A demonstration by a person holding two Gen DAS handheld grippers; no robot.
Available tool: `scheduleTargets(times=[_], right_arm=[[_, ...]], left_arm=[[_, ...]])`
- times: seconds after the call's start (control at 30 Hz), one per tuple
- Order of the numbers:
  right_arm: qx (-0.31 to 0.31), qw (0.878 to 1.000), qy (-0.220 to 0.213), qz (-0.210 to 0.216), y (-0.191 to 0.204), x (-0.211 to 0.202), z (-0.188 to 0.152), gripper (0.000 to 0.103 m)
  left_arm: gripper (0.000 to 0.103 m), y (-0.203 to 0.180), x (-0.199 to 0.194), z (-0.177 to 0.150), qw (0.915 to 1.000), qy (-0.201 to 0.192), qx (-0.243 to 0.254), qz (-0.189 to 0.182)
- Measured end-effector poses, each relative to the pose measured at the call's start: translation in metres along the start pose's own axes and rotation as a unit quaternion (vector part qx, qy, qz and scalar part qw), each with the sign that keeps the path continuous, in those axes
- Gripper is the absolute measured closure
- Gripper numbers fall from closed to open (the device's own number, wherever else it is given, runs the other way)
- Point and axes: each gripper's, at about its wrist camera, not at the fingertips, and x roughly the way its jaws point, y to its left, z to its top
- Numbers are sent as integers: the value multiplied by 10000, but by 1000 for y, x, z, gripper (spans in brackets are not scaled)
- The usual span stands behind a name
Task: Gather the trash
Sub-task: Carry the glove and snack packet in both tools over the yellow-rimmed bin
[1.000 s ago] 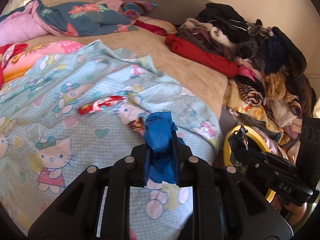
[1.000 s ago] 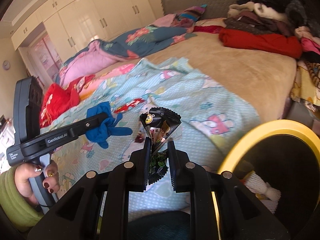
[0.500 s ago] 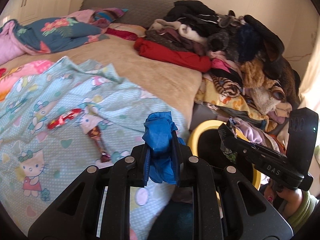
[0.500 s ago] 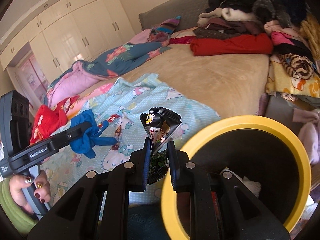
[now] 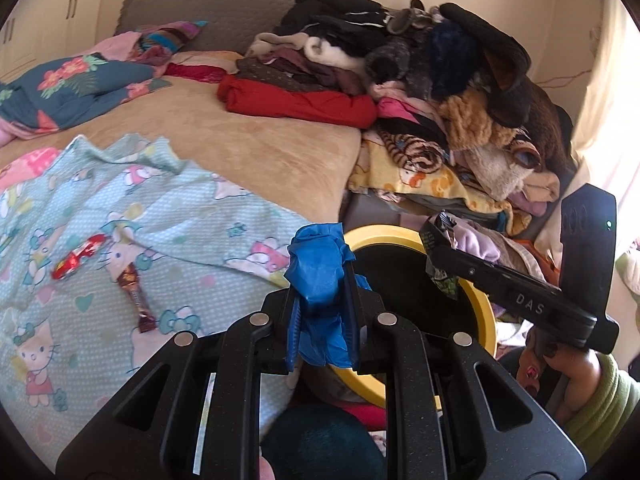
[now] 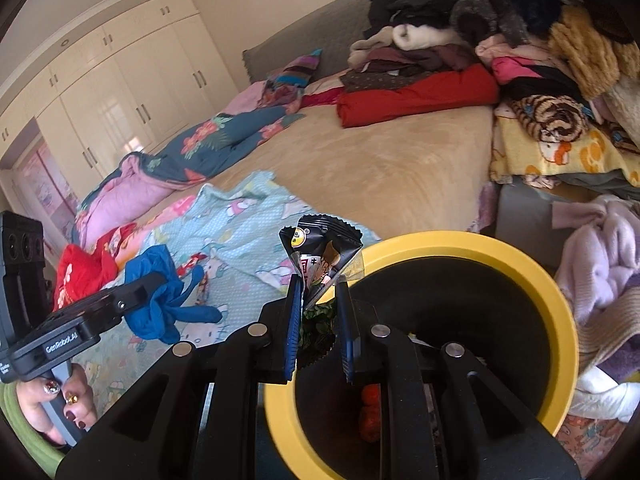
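The right gripper (image 6: 318, 320) is clamping a black snack wrapper (image 6: 320, 252) between nearly closed jaws, and it is now hanging over the near rim of the yellow-rimmed trash bin (image 6: 460, 240) — half a second ago the bin was only entering its view, and a second ago it was off at the lower right. The wrapper's lower end is now dangling above the dark bin interior, where some red and white refuse is already lying.

The left gripper (image 5: 322, 316) is pinching a crumpled blue glove (image 5: 320, 264), jaws drawn in tight on it. It is swinging rightward as well: the bin rim (image 5: 384, 232), hardly visible a second ago, is now showing just behind the glove.

Judgement: both loads are arriving at the drop point. The right wrapper appears ready for release; the glove seems to need a little more travel, since it is sitting near the bin's left edge rather than over the opening.

Two items are left on the light-blue cartoon-print sheet (image 5: 200, 216), towards the bed's front-left part — a red foil wrapper (image 5: 78, 262) and, just beside it, a brown candy wrapper (image 5: 138, 296). Collection is therefore not complete.
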Motion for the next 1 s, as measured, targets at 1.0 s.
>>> scheduleTargets(times=[1.0], right_arm=[[852, 9941, -64, -664, -75, -22, -6, 86]], left_arm=[[91, -82, 51, -37, 9905, 773, 898, -695]])
